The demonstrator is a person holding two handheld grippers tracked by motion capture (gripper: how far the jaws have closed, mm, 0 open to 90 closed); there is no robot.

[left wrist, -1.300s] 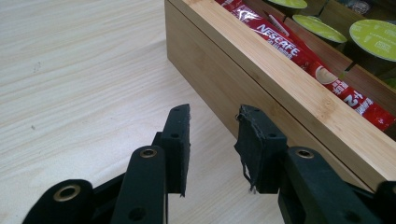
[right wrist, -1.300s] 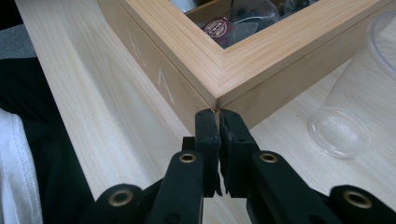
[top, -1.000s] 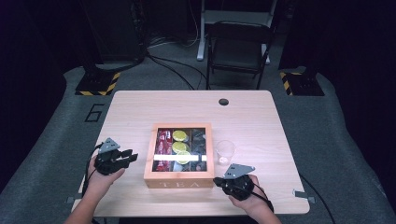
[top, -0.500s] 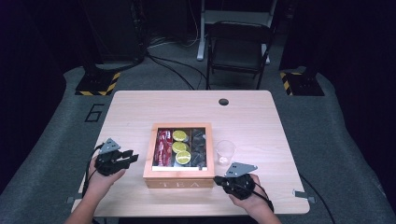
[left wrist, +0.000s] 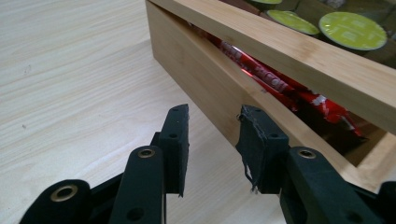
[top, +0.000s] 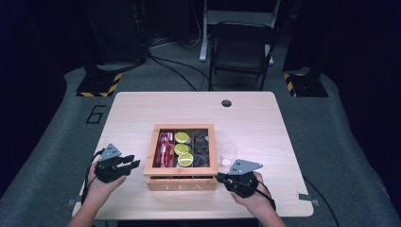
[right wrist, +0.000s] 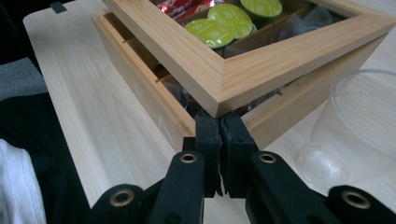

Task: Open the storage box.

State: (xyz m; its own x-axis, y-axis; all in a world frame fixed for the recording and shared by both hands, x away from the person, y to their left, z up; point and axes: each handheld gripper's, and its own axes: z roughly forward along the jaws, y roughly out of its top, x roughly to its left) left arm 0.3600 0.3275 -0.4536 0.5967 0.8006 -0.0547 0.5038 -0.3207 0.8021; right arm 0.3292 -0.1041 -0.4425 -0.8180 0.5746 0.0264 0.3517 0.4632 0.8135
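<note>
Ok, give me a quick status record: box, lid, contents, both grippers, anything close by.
box: wooden tea box, mid-table
lid: windowed lid lifted slightly ajar at the front
contents: red sachets, green capsules, dark packets
left gripper: beside the box's left wall, jaws apart, just opened a little, nothing between them
right gripper: jaws shut, tips at the lid's front right corner
nearby: clear cup, upright, right of the box

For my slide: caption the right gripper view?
Shut right gripper wedged under raised corner of glass-topped wooden tea box lid.
</note>
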